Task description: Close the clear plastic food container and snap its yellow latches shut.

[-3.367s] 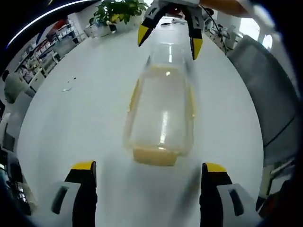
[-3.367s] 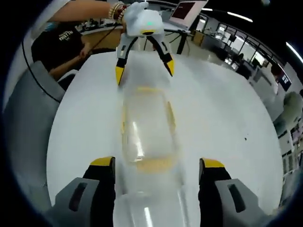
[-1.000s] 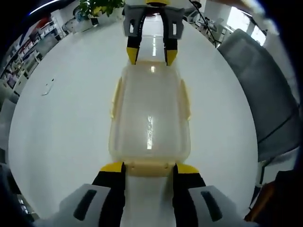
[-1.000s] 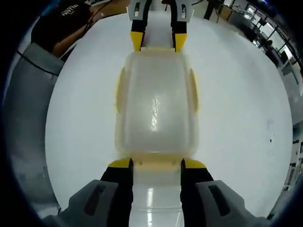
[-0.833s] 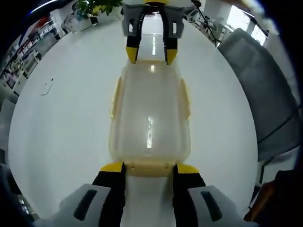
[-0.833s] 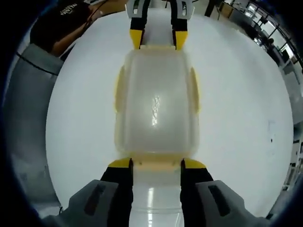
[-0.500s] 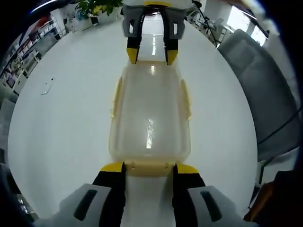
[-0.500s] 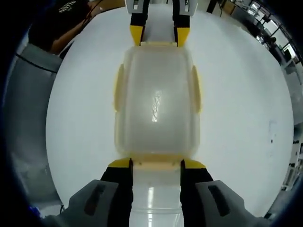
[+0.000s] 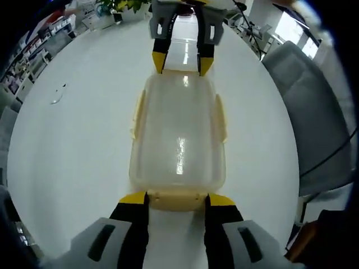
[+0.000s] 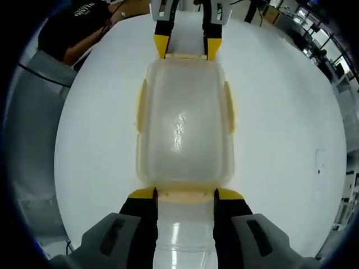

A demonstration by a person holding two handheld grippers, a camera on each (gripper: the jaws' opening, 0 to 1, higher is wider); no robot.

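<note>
A clear plastic food container [image 9: 178,140] [image 10: 182,129] lies lid-on along the white table, between the two grippers. Yellow side latches [image 9: 136,115] [image 10: 230,106] lie along its long sides. In the left gripper view, my left gripper [image 9: 176,199] is shut on the near yellow end latch [image 9: 176,198]. My right gripper [image 9: 182,63] holds the far end. In the right gripper view, my right gripper [image 10: 185,194] is shut on its own near end latch [image 10: 185,193], and the left gripper [image 10: 187,49] clasps the far end.
The round white table [image 9: 73,145] has bare room on both sides of the container. A grey chair [image 9: 314,112] [image 10: 31,123] stands at its edge. A person in a black shirt [image 10: 73,28] sits beyond it. A small scrap [image 9: 56,100] lies on the table, and a plant [image 9: 118,4] stands behind.
Since 3.4 s ago both grippers have come in to the container's ends and narrowed onto the end latches. Over the last second only the views have shifted slightly.
</note>
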